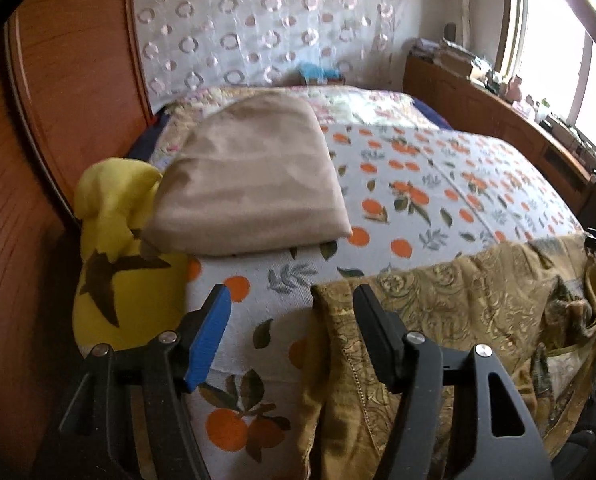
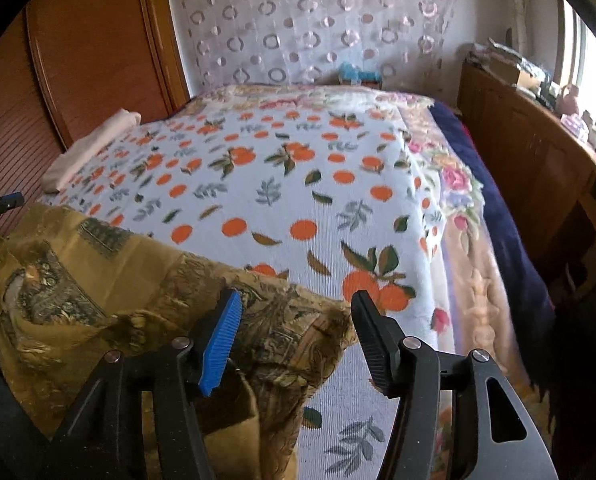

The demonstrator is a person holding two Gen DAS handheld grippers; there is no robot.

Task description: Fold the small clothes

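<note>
left gripper [image 1: 294, 300] fingers spread, nothing pinched, above the left edge of the olive-gold patterned garment [image 1: 457, 320] that lies crumpled at the near edge of the bed [image 1: 437, 184], on the orange-print cover. right gripper [image 2: 296, 304] fingers likewise spread and empty, above the right corner of the same garment; pad contact with cloth cannot be told. a folded beige garment [image 1: 250, 184] sits further back on the left side of the bed, touching a yellow plush toy [image 1: 118, 248] by the wooden wardrobe [image 1: 58, 120].
</note>
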